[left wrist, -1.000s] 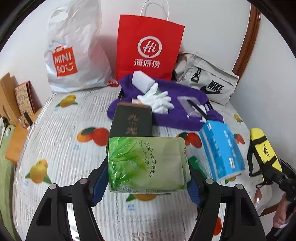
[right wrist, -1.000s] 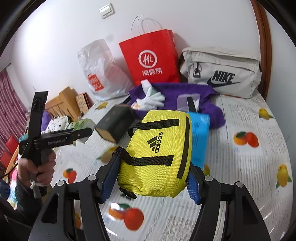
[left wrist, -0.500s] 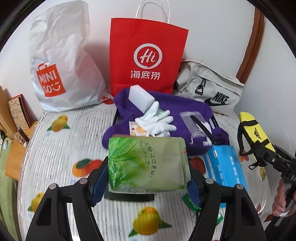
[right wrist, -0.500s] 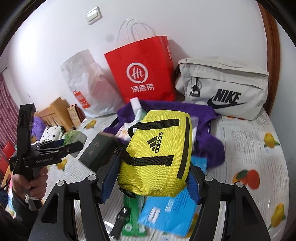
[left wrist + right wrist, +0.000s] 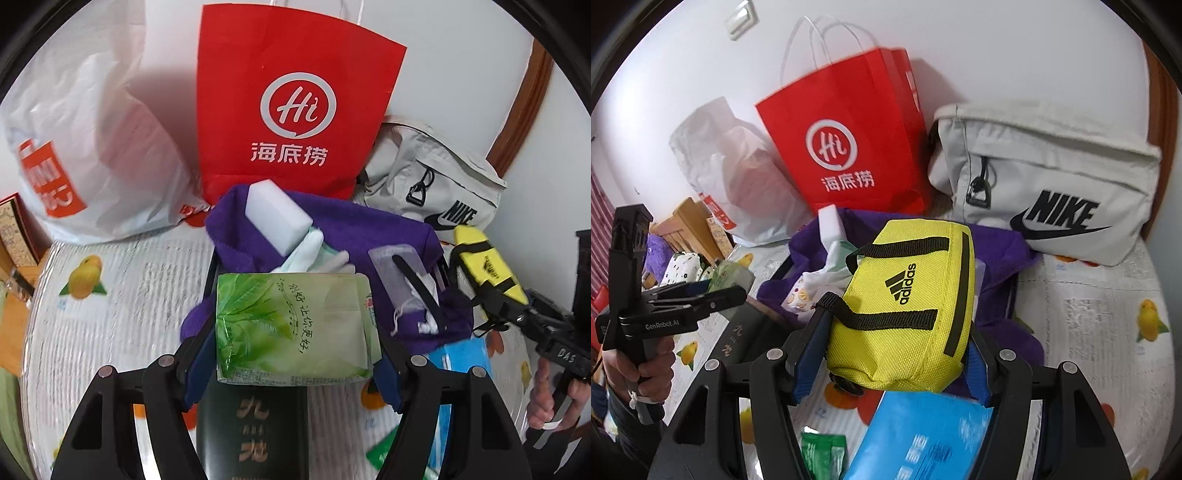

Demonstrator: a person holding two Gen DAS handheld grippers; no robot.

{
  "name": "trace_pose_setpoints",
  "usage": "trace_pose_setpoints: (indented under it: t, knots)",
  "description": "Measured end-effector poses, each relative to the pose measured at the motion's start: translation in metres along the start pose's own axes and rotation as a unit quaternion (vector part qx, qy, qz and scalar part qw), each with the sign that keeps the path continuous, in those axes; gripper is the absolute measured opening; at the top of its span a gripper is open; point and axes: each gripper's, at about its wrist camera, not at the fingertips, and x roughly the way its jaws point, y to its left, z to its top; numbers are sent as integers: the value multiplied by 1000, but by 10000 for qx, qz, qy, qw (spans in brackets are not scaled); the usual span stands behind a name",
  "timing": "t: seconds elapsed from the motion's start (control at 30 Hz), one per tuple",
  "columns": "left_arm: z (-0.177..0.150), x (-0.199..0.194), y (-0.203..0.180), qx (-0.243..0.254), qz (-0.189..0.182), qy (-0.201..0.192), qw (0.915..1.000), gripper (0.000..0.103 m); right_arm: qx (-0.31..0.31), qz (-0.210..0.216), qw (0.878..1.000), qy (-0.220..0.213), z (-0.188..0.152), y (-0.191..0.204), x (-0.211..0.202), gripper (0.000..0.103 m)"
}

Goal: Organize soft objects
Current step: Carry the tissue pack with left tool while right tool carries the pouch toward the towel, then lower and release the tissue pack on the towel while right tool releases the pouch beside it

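A green tissue pack (image 5: 293, 328) is clamped between the blue pads of the left tongs (image 5: 295, 354) and held above a dark box (image 5: 255, 432) lying on the fruit-printed counter (image 5: 110, 295). A yellow Adidas pouch (image 5: 905, 314) is gripped from both sides by the right tongs (image 5: 892, 363), raised over a blue tissue pack (image 5: 923, 439) and a small green packet (image 5: 823, 454). Beyond both held things, a purple cloth (image 5: 369, 229) is spread on the counter, with a white sponge block (image 5: 277, 218) and white gloves (image 5: 314, 254) resting on it. At the wall behind, a white plastic bag (image 5: 92, 147), a red paper bag (image 5: 291, 110) and a grey Nike bag (image 5: 1052, 184) are stood side by side.
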Motion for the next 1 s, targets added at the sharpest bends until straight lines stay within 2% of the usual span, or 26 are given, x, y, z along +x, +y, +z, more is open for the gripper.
trace_pose_setpoints:
  t: [0.27,0.87,1.0]
  knots:
    - [25,29,-7,37,-13,118,9999,71,155,18,9996,243,8,-16,34,65]
    - [38,98,-16,-53,-75,658,9978,72,284,32,9957,876,14,-40,78,65]
    - [40,109,-18,-26,-76,771,9970,72,236,46,9957,895,15,-41,78,66]
